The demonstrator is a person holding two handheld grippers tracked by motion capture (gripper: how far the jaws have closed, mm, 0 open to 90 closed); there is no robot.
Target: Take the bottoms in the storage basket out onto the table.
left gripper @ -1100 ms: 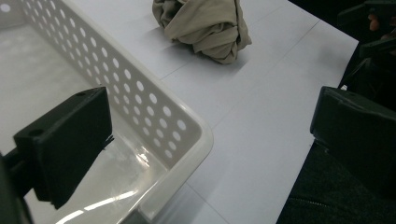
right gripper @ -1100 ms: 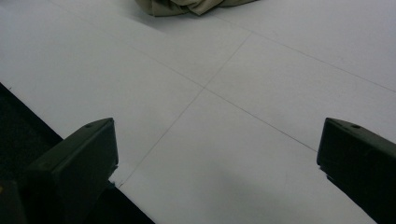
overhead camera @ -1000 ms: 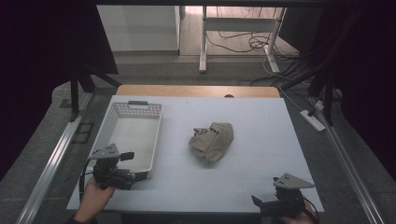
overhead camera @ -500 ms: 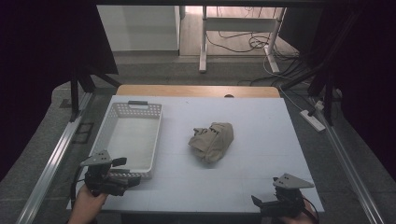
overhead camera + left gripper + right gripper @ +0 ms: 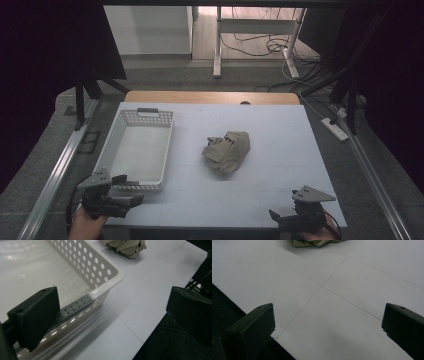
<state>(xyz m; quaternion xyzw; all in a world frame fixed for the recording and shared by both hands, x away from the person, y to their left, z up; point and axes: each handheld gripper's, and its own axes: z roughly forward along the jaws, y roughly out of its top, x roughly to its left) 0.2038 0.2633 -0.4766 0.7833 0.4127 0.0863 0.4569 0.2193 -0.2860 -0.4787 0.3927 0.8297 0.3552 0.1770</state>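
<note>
A crumpled tan cloth (image 5: pixel 227 150) lies near the middle of the white table (image 5: pixel 285 145). A white perforated basket (image 5: pixel 116 155) stands empty at the left. My left gripper (image 5: pixel 129 190) is open at the basket's near right corner. In the left gripper view that corner (image 5: pixel 117 275) sits between the wide-apart jaws of the left gripper (image 5: pixel 112 315), and the cloth (image 5: pixel 125 246) lies beyond. My right gripper (image 5: pixel 282 212) is open at the table's near right edge. In the right gripper view the right gripper (image 5: pixel 327 327) has nothing between its jaws, and the cloth (image 5: pixel 312 242) is far ahead.
A wooden strip (image 5: pixel 210 96) borders the table's far edge. Metal rails (image 5: pixel 55 170) run along both sides. A power strip (image 5: pixel 335 128) lies on the floor at the right, and desk legs with cables (image 5: pixel 250 45) stand beyond the table.
My left gripper has drawn back a little toward the near left corner of the table. The right gripper, the cloth and the basket have stayed put.
</note>
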